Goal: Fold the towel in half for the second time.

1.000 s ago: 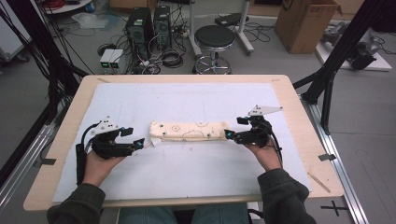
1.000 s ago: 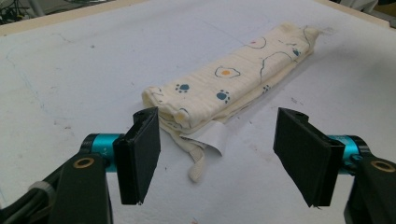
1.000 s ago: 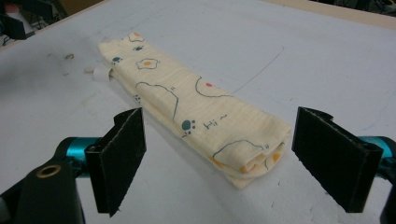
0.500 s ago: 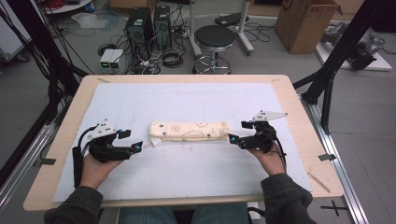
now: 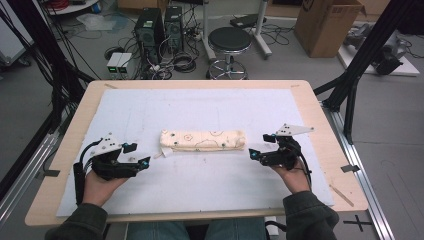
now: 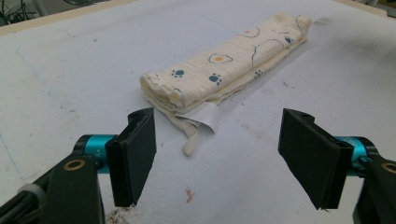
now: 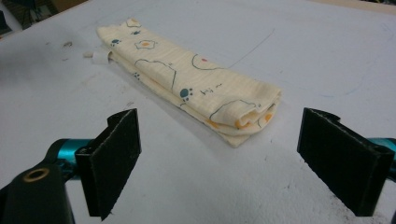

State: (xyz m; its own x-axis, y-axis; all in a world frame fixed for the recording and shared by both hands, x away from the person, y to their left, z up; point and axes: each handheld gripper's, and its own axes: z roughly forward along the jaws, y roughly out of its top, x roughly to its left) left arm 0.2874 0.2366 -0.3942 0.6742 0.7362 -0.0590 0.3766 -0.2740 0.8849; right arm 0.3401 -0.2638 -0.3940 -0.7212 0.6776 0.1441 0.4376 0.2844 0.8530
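On the white mat [image 5: 200, 185] covering the table [image 5: 320, 107], a folded cloth [image 5: 202, 140] lay flat near the middle, long axis running left to right. Cream fabric, printed with paw marks and fried eggs. A small white tag [image 6: 205, 116] and a loose strip stuck out at its left end.

Left gripper [image 5: 142, 162] sat on the mat just off that left end, jaws spread wide, holding nothing. Right gripper [image 5: 252, 155] sat just off the right end, jaws equally wide, also empty. Neither touched the cloth. Both pointed inward at it.

Handling, as a judgement: cloth looked soft, light and limp, several layers thick. It would likely sag and unfold if lifted from 1 point. The rounded fold at the right end [image 7: 261, 109] looked like the firmest place to pinch, catching all layers together. At the left end, pinching the stacked edges above the tag seemed better than the tag itself, which might pull only 1 layer.
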